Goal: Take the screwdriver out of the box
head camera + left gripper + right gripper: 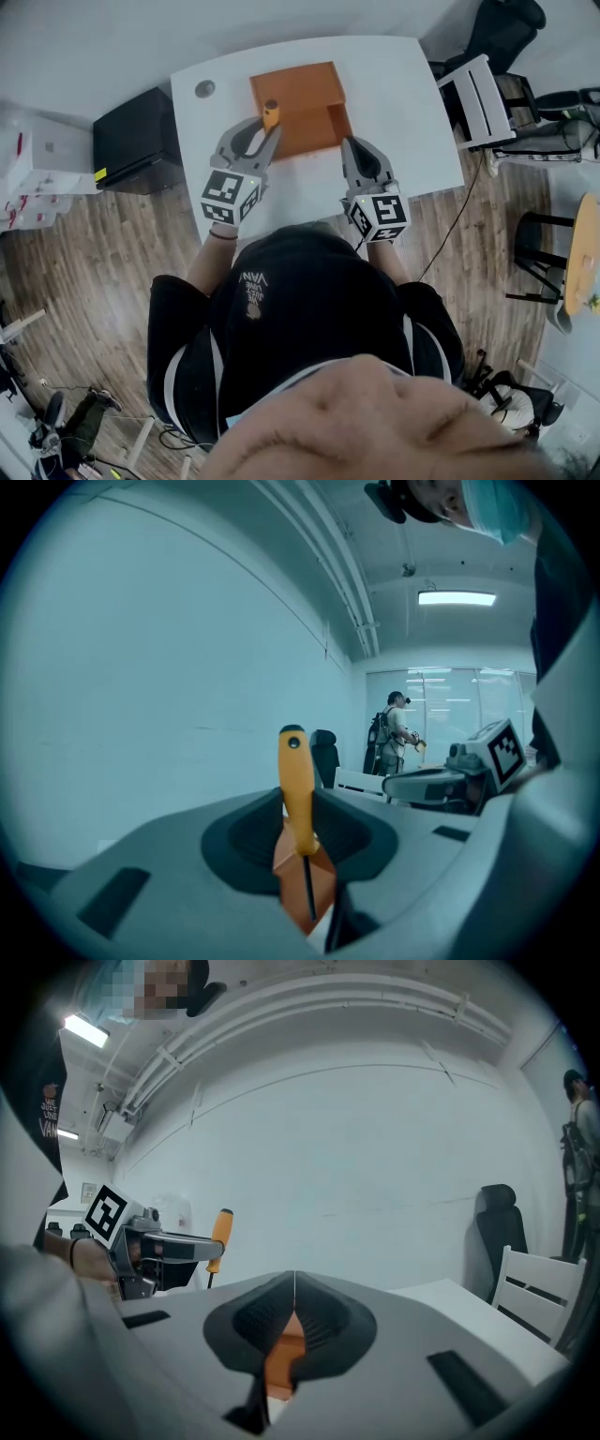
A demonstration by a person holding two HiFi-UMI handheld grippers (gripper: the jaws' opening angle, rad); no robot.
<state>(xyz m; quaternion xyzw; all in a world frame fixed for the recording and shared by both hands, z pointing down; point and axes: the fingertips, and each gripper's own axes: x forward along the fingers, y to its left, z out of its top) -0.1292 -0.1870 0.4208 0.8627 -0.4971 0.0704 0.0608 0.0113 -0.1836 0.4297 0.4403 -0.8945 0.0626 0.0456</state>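
Note:
An orange box (295, 98) sits at the back of the white table (394, 84). My left gripper (266, 127) is shut on the screwdriver (270, 114) at the box's front left corner. In the left gripper view the screwdriver (297, 799) stands upright between the jaws, orange handle up and dark shaft down, with the box (305, 892) below it. My right gripper (347, 142) is at the box's front right corner. In the right gripper view its jaws (293, 1283) meet at the tips with the orange box wall (281, 1358) pinched between the pads.
A black cabinet (136, 136) stands left of the table and a white chair (478, 98) to its right. A round grommet (204, 89) sits in the table's back left. A person (394, 733) stands far off in the room.

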